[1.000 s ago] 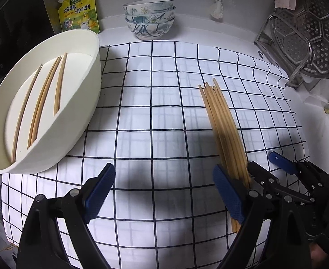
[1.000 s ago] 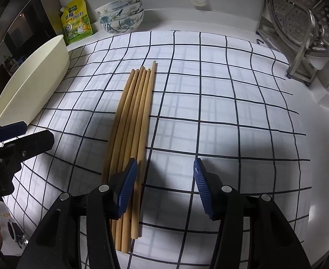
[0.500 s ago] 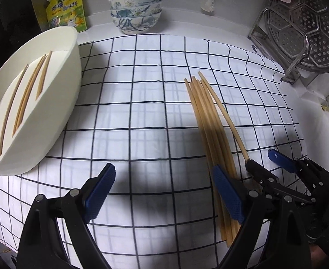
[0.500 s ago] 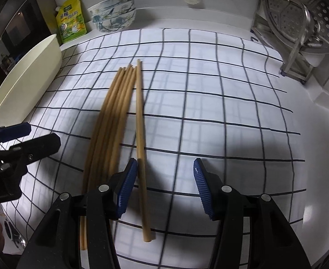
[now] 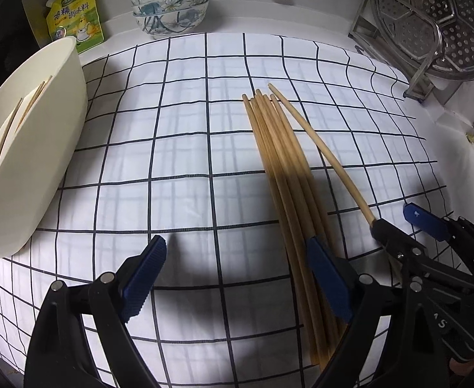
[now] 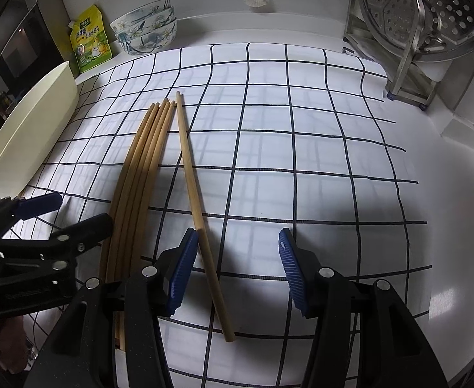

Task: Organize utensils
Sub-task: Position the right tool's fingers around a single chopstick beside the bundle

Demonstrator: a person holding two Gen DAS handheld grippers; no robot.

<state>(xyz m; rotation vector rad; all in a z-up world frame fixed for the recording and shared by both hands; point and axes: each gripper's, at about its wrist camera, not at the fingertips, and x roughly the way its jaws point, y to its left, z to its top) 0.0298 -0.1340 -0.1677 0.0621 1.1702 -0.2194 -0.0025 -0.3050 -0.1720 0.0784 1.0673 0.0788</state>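
Observation:
Several wooden chopsticks (image 5: pixel 279 168) lie in a bundle on the checked cloth (image 5: pixel 178 148); they also show in the right wrist view (image 6: pixel 140 168). One chopstick (image 6: pixel 193 190) lies split off to the right of the bundle, its near end between the jaws of my right gripper (image 6: pixel 233 268), which is open and touches it with the left pad. This chopstick also shows in the left wrist view (image 5: pixel 317 145). My left gripper (image 5: pixel 233 278) is open and empty, its right finger over the bundle. A cream oval tray (image 5: pixel 43 148) at the left holds a few chopsticks (image 5: pixel 20 119).
Stacked patterned bowls (image 5: pixel 169 6) and a yellow pouch (image 5: pixel 75 16) stand at the back. A steel rack with steamer plates (image 5: pixel 431 26) stands at the back right. The counter's bare white edge (image 6: pixel 457 194) runs along the right of the cloth.
The right gripper has pushed one chopstick away from the bundle to the right, so that it lies apart and angled. Both grippers stayed open; the views shifted slightly.

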